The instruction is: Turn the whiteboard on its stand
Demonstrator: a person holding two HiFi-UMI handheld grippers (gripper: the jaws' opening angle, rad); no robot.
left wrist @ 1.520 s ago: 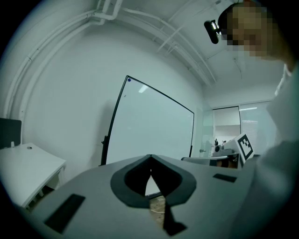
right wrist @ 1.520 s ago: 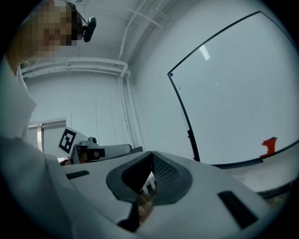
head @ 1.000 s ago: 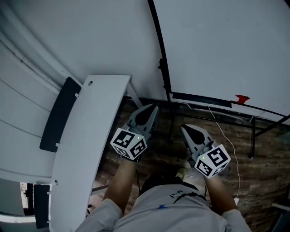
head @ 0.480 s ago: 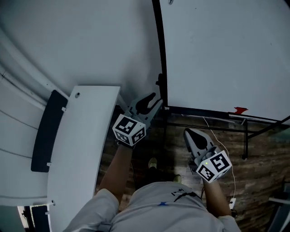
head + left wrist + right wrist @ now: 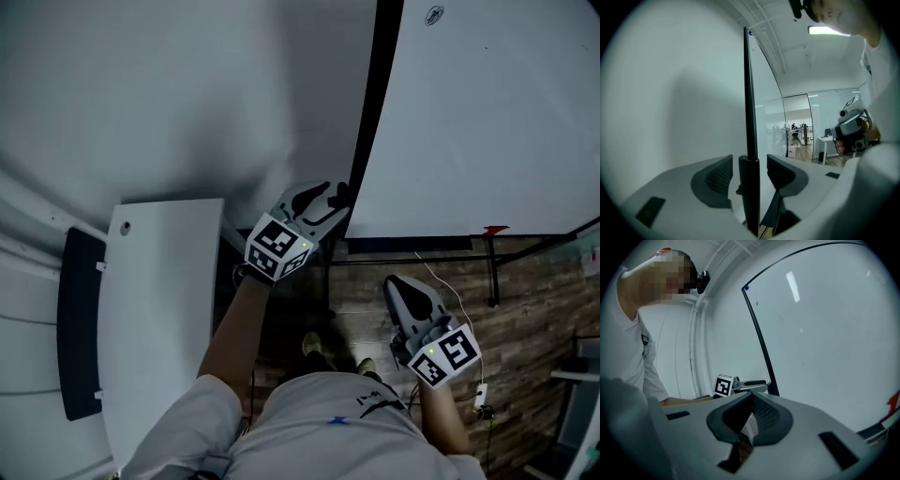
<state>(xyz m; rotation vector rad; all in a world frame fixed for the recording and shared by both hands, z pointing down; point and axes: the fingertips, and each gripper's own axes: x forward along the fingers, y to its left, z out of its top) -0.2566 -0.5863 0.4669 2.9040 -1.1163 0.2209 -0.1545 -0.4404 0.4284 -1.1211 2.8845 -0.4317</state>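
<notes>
Left of the whiteboard's black side frame (image 5: 373, 122), a white table (image 5: 159, 300) stands against the wall. The left gripper (image 5: 330, 199) is at the frame's lower end, near the board's bottom corner. From the head view its grip cannot be judged. The left gripper view shows the jaws apart, the frame's post between the pads (image 5: 723, 174) with a sliver of gap on each side, so nothing is clamped. Right of the frame, the whiteboard (image 5: 487, 112) stands upright on its stand. The right gripper (image 5: 394, 283) hangs low before it, over wooden floor. The right gripper view shows its jaws pressed together, empty. A red scrap (image 5: 494, 230) sits at the board's bottom edge.
</notes>
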